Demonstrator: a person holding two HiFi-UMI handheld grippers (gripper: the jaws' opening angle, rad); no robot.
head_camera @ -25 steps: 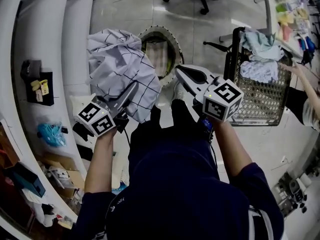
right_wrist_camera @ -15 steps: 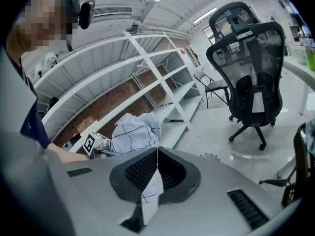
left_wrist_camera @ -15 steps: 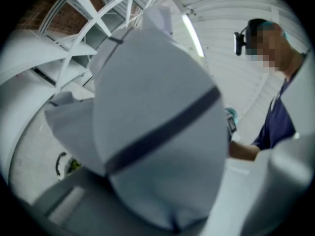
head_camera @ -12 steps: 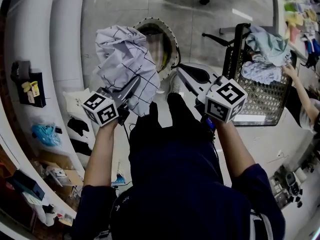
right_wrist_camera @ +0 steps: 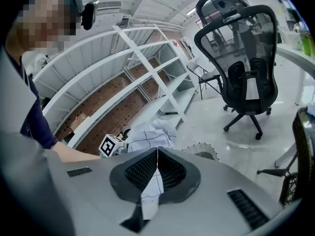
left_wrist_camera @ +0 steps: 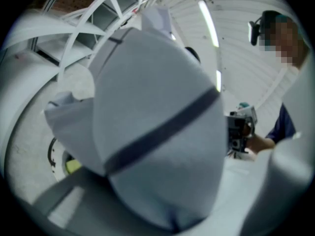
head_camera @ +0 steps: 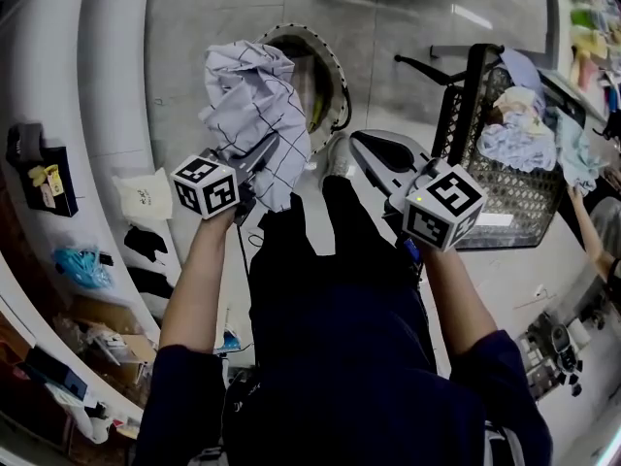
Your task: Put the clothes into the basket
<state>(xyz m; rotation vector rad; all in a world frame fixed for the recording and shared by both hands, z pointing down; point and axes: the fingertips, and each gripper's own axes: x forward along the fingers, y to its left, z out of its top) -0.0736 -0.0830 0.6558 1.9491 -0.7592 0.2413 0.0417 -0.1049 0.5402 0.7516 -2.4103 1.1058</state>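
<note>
Nearest, the left tool is clenched on a white checked shirt. The fabric fills the left gripper view, so its jaws are buried in the bundle. The right tool is clenched too, tips meeting with nothing pinched; the shirt only shows through the gap behind them. The shirt bulges above the left tool, partly over the near rim of the round basket on the floor, not in it. Farther right stands a black wire cart with other clothes.

Risks, as I judge them: if let go here, much of the shirt could drape over the rim or slide to the floor, since it hangs off-centre. Loose folds could also catch on the tool.
</note>
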